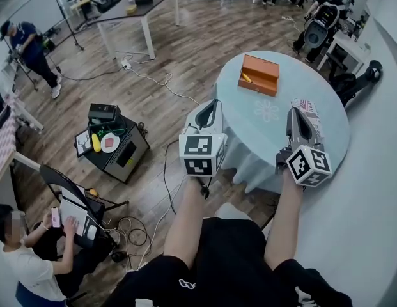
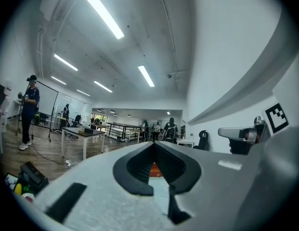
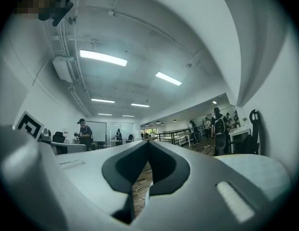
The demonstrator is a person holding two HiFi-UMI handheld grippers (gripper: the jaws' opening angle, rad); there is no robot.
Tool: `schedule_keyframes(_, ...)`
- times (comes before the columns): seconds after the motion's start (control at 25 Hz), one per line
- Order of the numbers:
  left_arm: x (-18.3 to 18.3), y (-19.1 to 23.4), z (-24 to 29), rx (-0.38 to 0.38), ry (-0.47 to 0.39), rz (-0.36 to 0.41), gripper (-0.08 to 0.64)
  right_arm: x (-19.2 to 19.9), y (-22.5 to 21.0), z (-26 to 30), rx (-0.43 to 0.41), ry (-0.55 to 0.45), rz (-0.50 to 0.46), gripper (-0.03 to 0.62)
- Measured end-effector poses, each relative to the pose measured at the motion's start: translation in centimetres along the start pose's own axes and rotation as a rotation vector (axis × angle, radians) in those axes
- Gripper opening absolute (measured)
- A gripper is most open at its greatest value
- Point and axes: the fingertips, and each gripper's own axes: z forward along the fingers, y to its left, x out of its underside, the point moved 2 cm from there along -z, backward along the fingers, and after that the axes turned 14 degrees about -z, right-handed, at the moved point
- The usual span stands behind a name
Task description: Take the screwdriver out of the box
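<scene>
An open orange box point(image 1: 259, 74) sits on the far side of the round table point(image 1: 326, 133), which has a pale blue cloth. A yellow-handled screwdriver point(image 1: 247, 78) lies inside it at the left end. My left gripper point(image 1: 215, 102) hovers over the table's near left edge with its jaws shut and nothing in them. My right gripper point(image 1: 293, 110) is held over the near right part, also shut and empty. Both are well short of the box. In the left gripper view the jaws point(image 2: 154, 144) meet, and the orange box point(image 2: 154, 169) shows through the gap below them. The right gripper's jaws point(image 3: 148, 142) are closed too.
A printed sheet point(image 1: 307, 106) lies on the table by the right gripper. A low black cart point(image 1: 116, 147) with small items stands on the wooden floor to the left, with cables point(image 1: 161, 80) around it. A person point(image 1: 25, 254) sits at bottom left. A long table point(image 1: 131, 8) and other people are at the back.
</scene>
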Motion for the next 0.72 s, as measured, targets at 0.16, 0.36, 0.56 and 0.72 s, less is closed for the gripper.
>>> schedule_keyframes(0.16, 0.0, 0.3, 0.5, 0.015, 0.0, 0.003, 0.003, 0.2, -0.1, 0.6, 0.008, -0.005, 0.011, 0.011)
schedule_keyframes(0.36, -0.1, 1.8, 1.5, 0.015, 0.004, -0.004, 0.003, 1.0, 0.6, 2.7, -0.009, 0.006, 0.009, 0.011)
schedule_keyframes(0.56, 0.1, 3.8, 3.8, 0.005, -0.005, -0.019, 0.003, 1.7, 0.8, 6.3, -0.04, 0.018, -0.012, 0.011)
schedule_keyframes(0.72, 0.2, 5.5, 7.2, 0.009, 0.014, -0.025, 0.003, 3.0, 0.6, 10.2, -0.047, 0.025, -0.004, 0.011)
